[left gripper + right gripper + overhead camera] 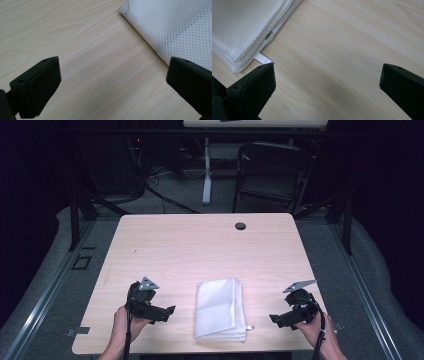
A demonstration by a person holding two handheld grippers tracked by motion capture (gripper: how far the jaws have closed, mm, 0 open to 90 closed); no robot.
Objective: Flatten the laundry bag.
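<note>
white folded cloth lay on the wooden table between the left gripper and the right gripper, both wide open and holding nothing.

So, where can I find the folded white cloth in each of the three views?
High view: folded white cloth lies bottom centre, between both tools.
Left gripper view: upper right corner.
Right gripper view: upper left corner.
Shared landmark: the light wooden table under it.
</note>
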